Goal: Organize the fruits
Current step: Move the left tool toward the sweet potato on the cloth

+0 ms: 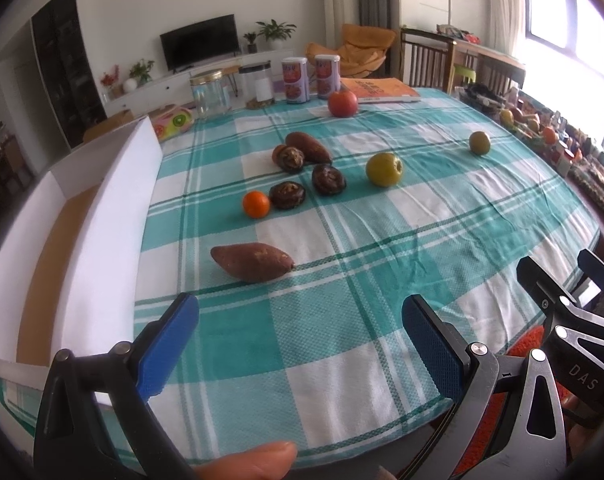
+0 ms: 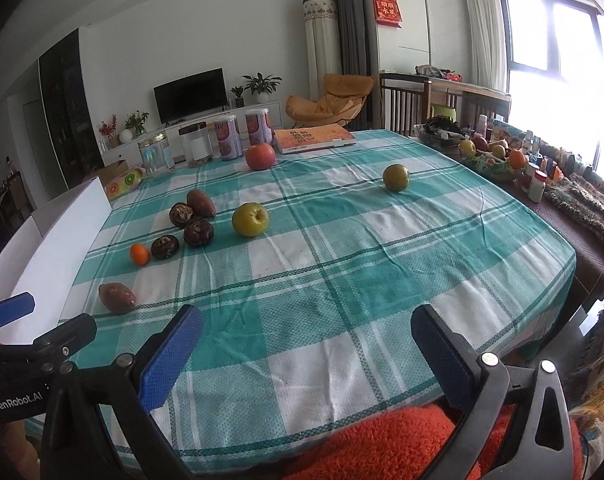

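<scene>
Fruit lying scattered over the checked tablecloth (image 2: 341, 280) on the table, none of it gathered yet; judging by this, the sorting is only just starting. Landmark: the white box (image 1: 114, 216) standing open along the table's left edge, brown floor showing, apparently nothing in it. Nearest the box, a sweet potato (image 1: 253, 262); beyond that, farther from the box, a small orange (image 1: 256, 204) sitting just beside three dark wrinkled balls, with a second sweet potato (image 1: 307, 146) behind them. Yellow-green apple (image 2: 250, 219) lying farther out from the box, a smaller green fruit (image 2: 395, 177) farther still, and a red apple (image 2: 260, 156) at the table's far end near the cans and an orange book. Left gripper (image 1: 300, 316) is hovering low over the near edge, blue fingers wide apart, holding nothing; right gripper (image 2: 305, 328) is likewise spread and empty, well back from every item. Likely next move: whichever gripper is reaching first needs to travel forward, straddle one round fruit across its middle, and close gently. The small orange looks easiest for the left gripper, being close to the box, though the dark ball touching it is leaving little room for a finger on that side.
</scene>
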The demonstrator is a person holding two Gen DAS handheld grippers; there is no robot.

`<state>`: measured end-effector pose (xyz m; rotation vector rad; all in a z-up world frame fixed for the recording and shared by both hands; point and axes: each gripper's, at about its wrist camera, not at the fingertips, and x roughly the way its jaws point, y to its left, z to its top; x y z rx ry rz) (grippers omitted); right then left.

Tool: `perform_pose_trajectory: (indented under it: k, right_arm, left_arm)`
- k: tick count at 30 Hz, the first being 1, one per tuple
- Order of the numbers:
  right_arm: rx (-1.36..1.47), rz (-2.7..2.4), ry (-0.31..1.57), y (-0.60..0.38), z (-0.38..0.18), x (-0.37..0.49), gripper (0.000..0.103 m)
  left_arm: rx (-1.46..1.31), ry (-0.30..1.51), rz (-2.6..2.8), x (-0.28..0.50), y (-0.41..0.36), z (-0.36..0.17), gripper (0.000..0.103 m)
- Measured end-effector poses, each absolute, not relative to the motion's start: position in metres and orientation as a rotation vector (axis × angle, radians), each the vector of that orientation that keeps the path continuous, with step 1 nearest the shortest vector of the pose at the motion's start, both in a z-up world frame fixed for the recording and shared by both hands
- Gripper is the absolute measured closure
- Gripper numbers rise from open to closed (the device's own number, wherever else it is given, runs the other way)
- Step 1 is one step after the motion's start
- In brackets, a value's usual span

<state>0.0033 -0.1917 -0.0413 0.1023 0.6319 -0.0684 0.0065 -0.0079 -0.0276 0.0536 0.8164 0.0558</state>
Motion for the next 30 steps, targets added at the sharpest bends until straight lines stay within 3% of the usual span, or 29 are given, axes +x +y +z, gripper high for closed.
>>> perform_pose_trajectory:
  k: [15, 30]
  right_arm:
    - [0.105, -0.097, 0.61, -0.195, -0.046, -0.001, 0.0]
    - [0.067, -0.135, 0.611, -0.191, -0.05, -0.003, 0.0]
  left_arm:
    - [0.054, 0.824, 0.056, 0.008, -0.005, -0.034, 0.001]
    - [0.017, 0.968, -0.026, 0.02, -0.011, -0.106, 0.001]
